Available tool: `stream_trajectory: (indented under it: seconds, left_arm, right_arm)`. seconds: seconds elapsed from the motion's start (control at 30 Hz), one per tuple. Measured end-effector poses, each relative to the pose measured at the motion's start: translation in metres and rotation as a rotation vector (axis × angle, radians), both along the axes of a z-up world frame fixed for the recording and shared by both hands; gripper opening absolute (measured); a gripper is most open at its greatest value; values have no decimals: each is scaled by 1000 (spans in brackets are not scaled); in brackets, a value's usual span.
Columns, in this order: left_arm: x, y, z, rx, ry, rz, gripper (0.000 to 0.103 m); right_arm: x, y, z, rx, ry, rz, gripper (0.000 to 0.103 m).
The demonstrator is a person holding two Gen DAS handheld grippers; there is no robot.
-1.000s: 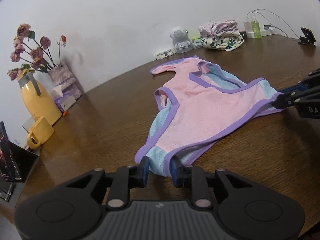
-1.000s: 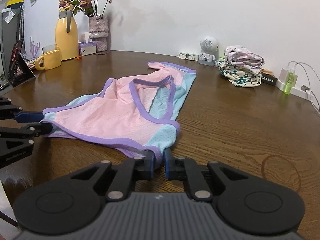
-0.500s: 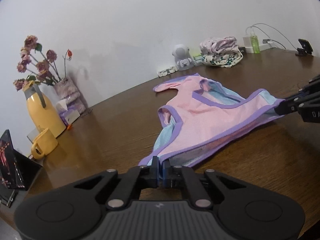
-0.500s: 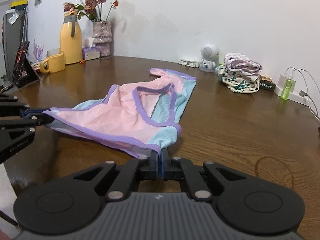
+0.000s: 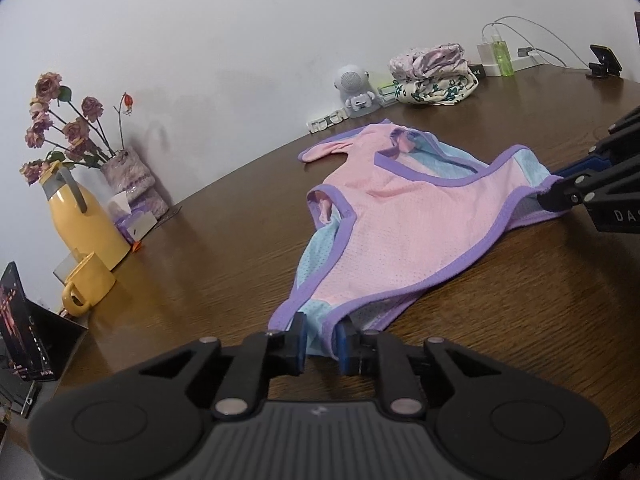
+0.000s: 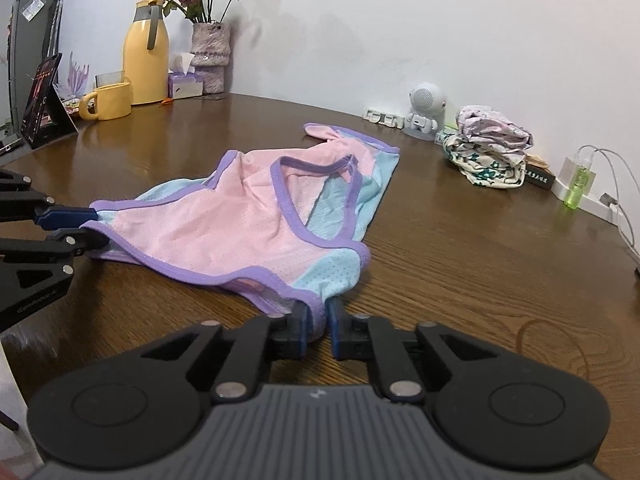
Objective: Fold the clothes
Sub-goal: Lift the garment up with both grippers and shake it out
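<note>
A pink and light-blue mesh garment with purple trim [image 5: 400, 236] lies flat on the brown wooden table [image 5: 224, 248]; it also shows in the right wrist view [image 6: 248, 224]. My left gripper [image 5: 320, 344] is open, its fingers either side of the near hem corner. My right gripper [image 6: 318, 330] is open too, with the other hem corner between its fingers. The right gripper shows at the right edge of the left wrist view [image 5: 560, 192], and the left gripper at the left edge of the right wrist view [image 6: 92, 226].
A pile of folded clothes [image 5: 434, 76] sits at the back by the wall, beside a small white robot figure [image 5: 356, 90], a charger and a green bottle [image 5: 502, 56]. At the far left stand a yellow jug [image 5: 84, 224], a yellow mug [image 5: 88, 290], a vase of flowers [image 5: 132, 178] and a tablet [image 5: 20, 320].
Both grippers were shut on the hem corners half a second ago and have now opened. The garment has settled back flat on the table.
</note>
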State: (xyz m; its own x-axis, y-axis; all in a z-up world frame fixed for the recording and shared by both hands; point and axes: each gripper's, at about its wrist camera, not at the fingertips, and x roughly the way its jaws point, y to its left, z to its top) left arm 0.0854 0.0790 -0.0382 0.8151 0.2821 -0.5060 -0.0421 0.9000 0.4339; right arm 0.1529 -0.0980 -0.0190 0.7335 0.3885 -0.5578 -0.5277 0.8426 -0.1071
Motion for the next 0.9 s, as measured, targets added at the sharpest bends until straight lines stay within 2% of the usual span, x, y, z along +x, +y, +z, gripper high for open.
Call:
stream_trajectory:
  seconds: [0.03,0.13,0.2,0.33,0.43,0.5,0.57,0.63,0.73,0.83,0.9]
  left_arm:
    - [1,1,1,-4,1,-4,3]
    - [13,5,20,25,-66,-16,2]
    - [36,13,56,52,-163,-10,1]
    - [80,22,165,88,-385,2,1]
    - [95,19,257,89,-537,16,1]
    - [93,19,315,50,-617,24,1]
    - [81,18,362,8,-699,29,1]
    - [67,14,390,1,-753,20,1]
    - [52,2,410,48,-776,13,1]
    - [32,0,423,22,-839,13,1]
    - [20,-1,432,-6,-867,13,1]
  right_arm:
    - [3,-1,2,18,13,2,2]
    - [17,-8,29,93,-12,-3,1]
    - [35,-9,68,149,-49,6,1]
    - [67,-4,178,222,-186,15,1]
    - [78,-7,274,291,-288,-34,1]
    - [78,-11,332,335,-333,-58,1]
    - [64,-16,377,361,-392,-74,1]
    - [52,-15,400,327,-438,-101,1]
    - [35,-15,422,301,-479,-130,1]
    - [13,-27,438,384,-525,-135,1]
    - [7,-23,443,365,-536,-144,1]
